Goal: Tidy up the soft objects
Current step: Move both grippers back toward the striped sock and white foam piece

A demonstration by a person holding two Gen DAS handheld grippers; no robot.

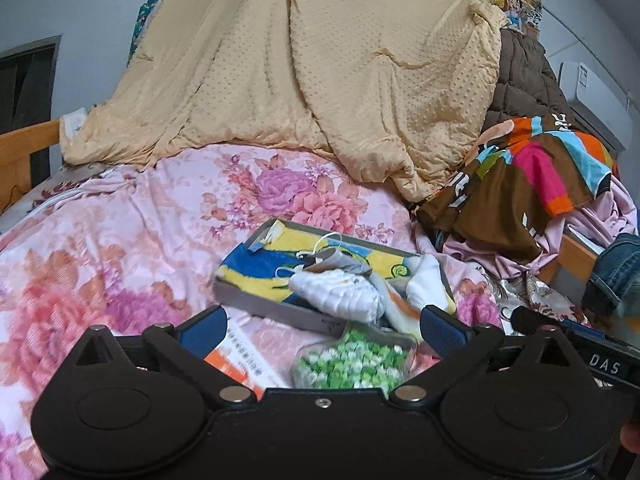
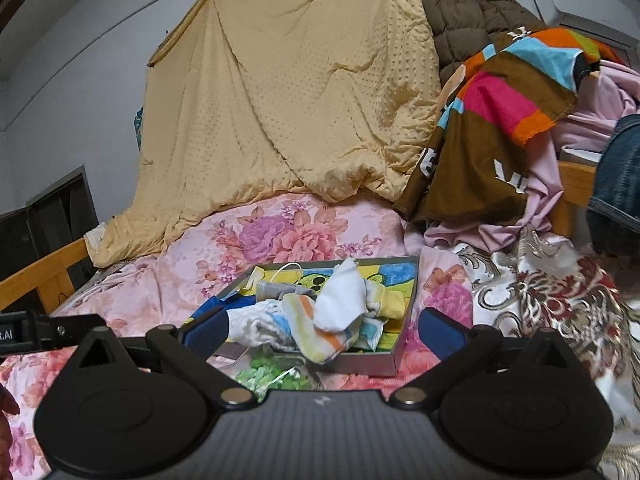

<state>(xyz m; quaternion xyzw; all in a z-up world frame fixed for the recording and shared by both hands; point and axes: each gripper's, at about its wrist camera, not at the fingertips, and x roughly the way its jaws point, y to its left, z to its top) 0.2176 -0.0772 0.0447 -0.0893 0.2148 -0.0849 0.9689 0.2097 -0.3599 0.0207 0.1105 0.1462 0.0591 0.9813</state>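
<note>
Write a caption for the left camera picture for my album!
Open tongs hover over a gray tray of socks on a flowery bed.

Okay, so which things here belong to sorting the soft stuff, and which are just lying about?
Job:
grey tray
white sock
striped sock
yellow and blue towel

Lying about:
bag of green bits
beige quilt
colourful cloth
brown jacket
floral bedspread

Your left gripper (image 1: 324, 326) has a smooth black body, silver pivot pins, one centre screw and ribbed blue fingertips (image 1: 442, 325). Your right gripper (image 2: 322, 328) looks alike, though its central plate is ribbed grey.
</note>
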